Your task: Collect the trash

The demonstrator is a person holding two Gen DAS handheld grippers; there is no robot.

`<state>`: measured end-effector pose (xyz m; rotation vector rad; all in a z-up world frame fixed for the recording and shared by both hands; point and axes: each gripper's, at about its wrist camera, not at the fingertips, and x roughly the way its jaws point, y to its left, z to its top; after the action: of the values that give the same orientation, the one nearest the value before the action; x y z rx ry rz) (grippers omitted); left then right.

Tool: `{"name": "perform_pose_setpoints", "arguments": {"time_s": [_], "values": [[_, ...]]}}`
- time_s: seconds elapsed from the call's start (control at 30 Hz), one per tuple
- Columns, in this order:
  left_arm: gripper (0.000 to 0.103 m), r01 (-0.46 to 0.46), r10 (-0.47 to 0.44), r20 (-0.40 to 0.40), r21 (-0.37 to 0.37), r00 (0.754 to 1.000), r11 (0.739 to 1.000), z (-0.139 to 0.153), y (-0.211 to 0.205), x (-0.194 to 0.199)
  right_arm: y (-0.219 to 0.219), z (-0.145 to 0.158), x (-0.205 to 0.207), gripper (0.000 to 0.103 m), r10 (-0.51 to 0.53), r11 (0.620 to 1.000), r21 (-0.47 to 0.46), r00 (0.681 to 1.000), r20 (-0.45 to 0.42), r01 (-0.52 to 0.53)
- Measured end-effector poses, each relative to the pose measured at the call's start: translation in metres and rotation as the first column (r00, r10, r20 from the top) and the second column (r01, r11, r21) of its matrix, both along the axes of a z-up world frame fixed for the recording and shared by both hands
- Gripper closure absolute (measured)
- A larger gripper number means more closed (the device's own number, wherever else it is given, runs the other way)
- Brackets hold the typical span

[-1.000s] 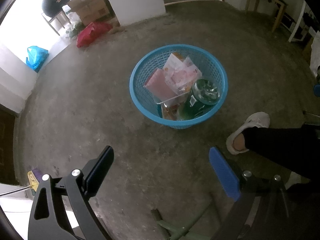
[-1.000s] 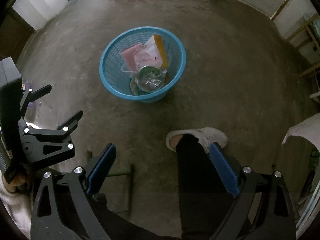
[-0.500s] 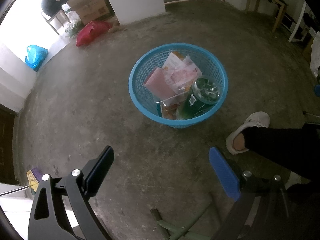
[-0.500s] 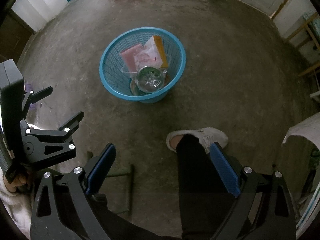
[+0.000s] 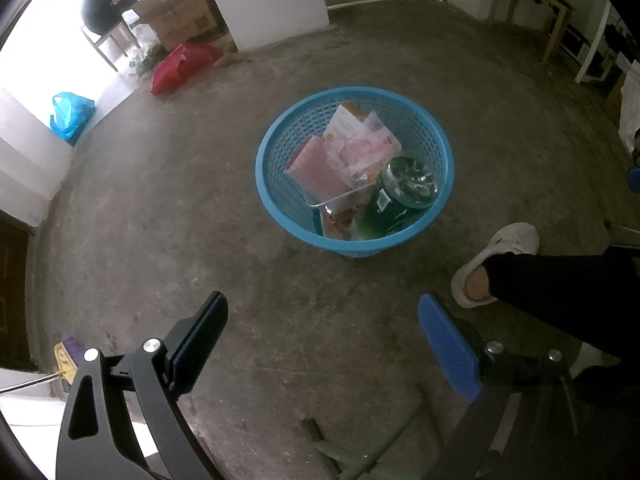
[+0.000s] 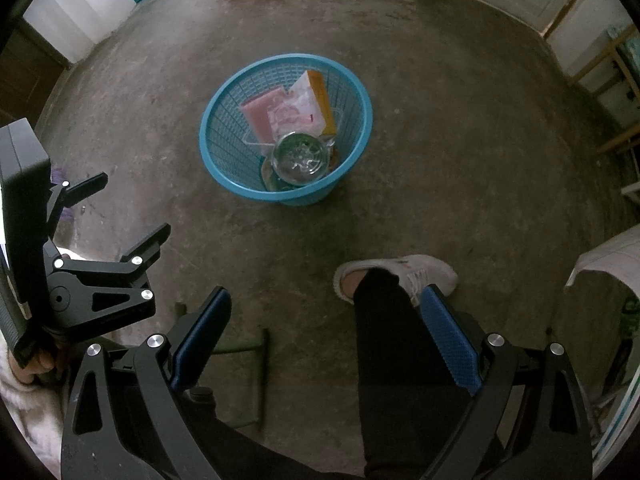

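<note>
Filled basket (image 5: 280, 208), claws seemingly empty

Left gripper (image 5: 322, 314): jaws spread wide, nothing between the blue pads; held above the floor, pointing forward and down. In the right wrist view it shows at the left edge (image 6: 120, 216), gripped by a hand (image 6: 34, 360) in a pale fleecy sleeve.

Right gripper (image 6: 324, 312): jaws likewise wide apart, empty, held over the person's own dark-trousered leg (image 6: 384, 340).

Foot (image 6: 404, 276): in a white shoe, flat on the floor, ankle bare, just beyond the right gripper's far pad.
</note>
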<state>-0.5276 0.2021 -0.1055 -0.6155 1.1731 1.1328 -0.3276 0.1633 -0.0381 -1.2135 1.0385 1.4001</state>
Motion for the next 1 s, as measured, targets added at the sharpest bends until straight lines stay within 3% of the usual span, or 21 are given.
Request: {"name": "perform_pose_setpoints", "arguments": {"time_s": [1.0], "values": [[0.009, -0.003, 0.003, 0.001, -0.002, 1.0, 1.0, -0.0023, 0.0018, -0.001, 0.0022, -0.0001, -0.0017, 0.011, -0.002, 1.0, -0.004, 1.0, -0.001, 0.002]]}}
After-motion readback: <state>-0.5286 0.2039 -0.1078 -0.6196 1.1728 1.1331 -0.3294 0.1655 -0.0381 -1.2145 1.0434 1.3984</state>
